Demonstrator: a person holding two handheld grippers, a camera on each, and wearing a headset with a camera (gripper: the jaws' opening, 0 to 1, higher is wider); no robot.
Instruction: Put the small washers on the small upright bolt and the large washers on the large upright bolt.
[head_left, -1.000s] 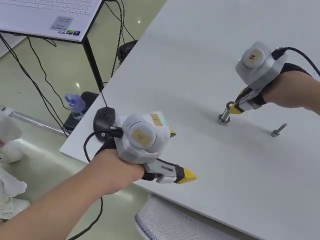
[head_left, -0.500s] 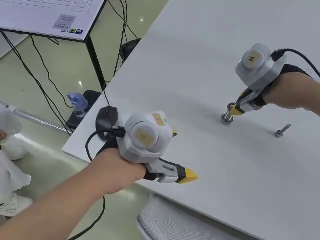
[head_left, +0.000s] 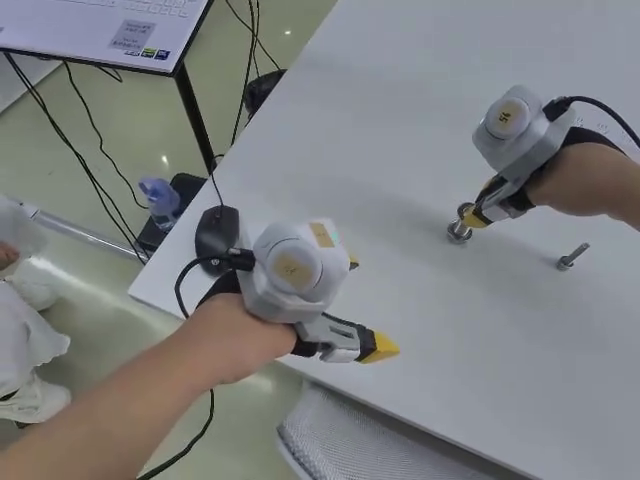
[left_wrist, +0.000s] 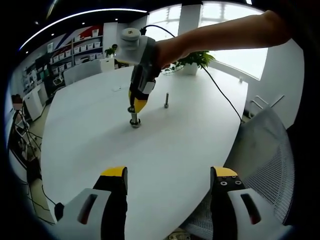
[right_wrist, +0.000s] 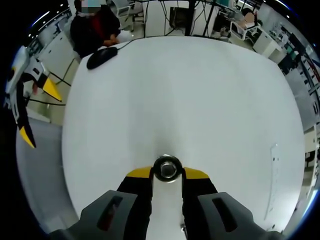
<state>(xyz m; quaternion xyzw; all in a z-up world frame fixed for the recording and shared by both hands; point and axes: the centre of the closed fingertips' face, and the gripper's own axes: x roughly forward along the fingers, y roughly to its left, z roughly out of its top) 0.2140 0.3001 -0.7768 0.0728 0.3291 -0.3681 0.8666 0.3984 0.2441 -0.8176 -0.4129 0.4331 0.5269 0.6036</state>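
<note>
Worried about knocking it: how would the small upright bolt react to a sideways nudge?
The small bolt stands free on its narrow head, shank up, so it probably tips easily. Lying down, it would likely roll on the smooth table.

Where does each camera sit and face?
Head view: on headset, looking down at the table; both forearms, left gripper and right gripper show.
Left gripper view: on the left gripper, jaws open, facing the right gripper and arm at the large bolt.
Right gripper view: on the right gripper, looking down on a washer between its jaws.
Shared: each gripper view catches the other gripper.
</note>
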